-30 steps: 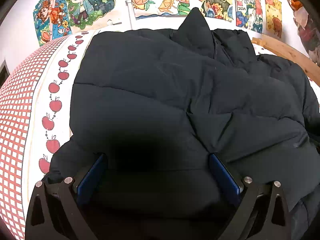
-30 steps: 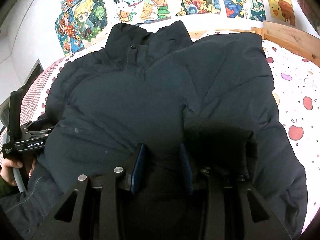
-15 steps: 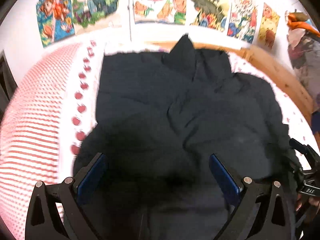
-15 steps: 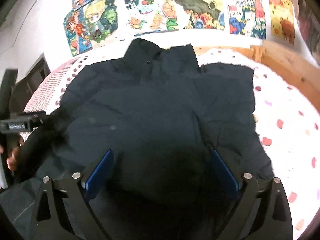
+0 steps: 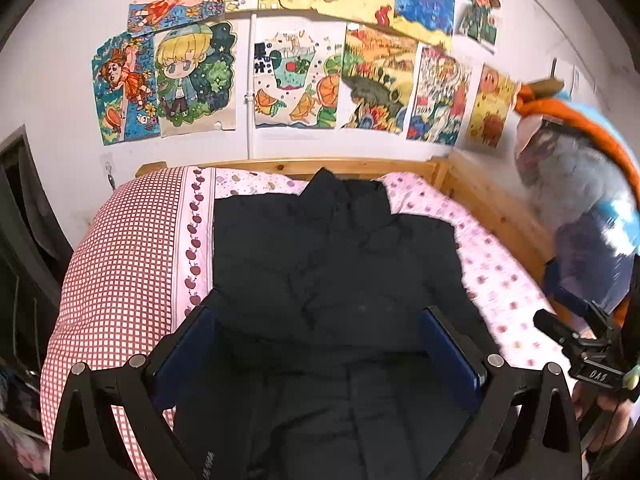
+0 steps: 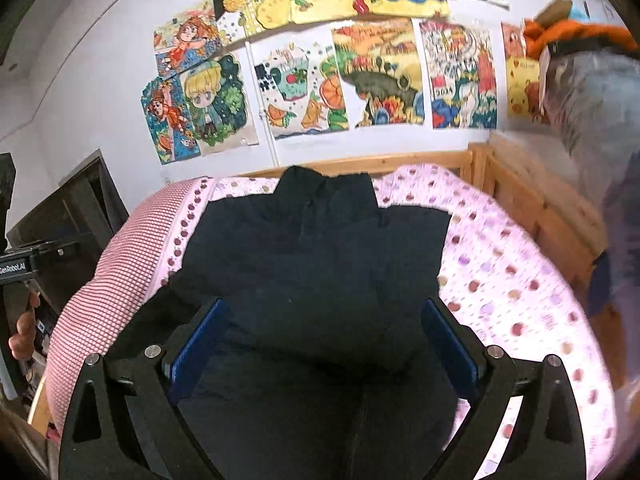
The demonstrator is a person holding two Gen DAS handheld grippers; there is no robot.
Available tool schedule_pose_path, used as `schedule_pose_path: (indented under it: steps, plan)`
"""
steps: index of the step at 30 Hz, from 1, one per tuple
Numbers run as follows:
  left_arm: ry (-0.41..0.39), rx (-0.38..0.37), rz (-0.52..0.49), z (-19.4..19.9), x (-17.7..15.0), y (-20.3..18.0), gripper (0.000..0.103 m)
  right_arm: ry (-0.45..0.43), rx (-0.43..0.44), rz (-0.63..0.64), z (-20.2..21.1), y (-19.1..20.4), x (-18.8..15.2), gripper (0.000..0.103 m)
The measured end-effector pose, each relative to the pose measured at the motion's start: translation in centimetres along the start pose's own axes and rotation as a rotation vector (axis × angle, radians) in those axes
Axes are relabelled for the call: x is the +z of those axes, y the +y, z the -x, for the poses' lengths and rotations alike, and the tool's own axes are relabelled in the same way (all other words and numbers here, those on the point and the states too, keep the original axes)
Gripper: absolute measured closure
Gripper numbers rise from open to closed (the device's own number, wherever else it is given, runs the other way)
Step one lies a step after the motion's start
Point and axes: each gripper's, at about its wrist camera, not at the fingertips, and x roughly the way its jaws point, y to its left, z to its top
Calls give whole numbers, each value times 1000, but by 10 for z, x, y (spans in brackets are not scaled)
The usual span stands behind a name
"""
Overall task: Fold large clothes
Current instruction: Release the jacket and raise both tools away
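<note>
A large black puffer jacket [image 5: 336, 272] lies on the bed with its collar toward the wall and both sides folded in; it also shows in the right wrist view [image 6: 316, 264]. My left gripper [image 5: 316, 344] is open and empty, held above the jacket's lower part. My right gripper [image 6: 320, 336] is open and empty too, also above the lower part. The right gripper's body shows at the right edge of the left wrist view [image 5: 588, 356]. The left gripper's body shows at the left edge of the right wrist view [image 6: 24, 264].
The bed has a pink spotted sheet [image 5: 492, 272] and a red checked cover [image 5: 124, 264] on the left. A wooden bed frame [image 6: 532, 200] runs along the back and right. Drawings [image 5: 296, 80] cover the wall. Hanging clothes [image 5: 580, 184] are at right. Dark furniture [image 6: 68, 216] stands at left.
Both grippers have pulled back and up from the jacket, so the whole bed shows. The right gripper, shut on the fabric one second ago, has opened and let go.
</note>
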Motion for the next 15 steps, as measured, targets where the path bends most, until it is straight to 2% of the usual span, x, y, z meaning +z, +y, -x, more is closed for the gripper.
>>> schedule_pose_path:
  steps: [4, 8, 11, 15]
  plan:
    - [-24, 11, 11, 25, 21, -5, 0, 19, 2, 39, 32, 14, 34, 8]
    - [-63, 47, -14, 38, 48, -10, 0, 26, 42, 45, 52, 24, 71, 7]
    - [-77, 69, -33, 37, 74, -14, 0, 39, 49, 59, 50, 27, 103, 7]
    - [-110, 90, -51, 16, 109, -19, 0, 48, 16, 79, 31, 27, 143, 7]
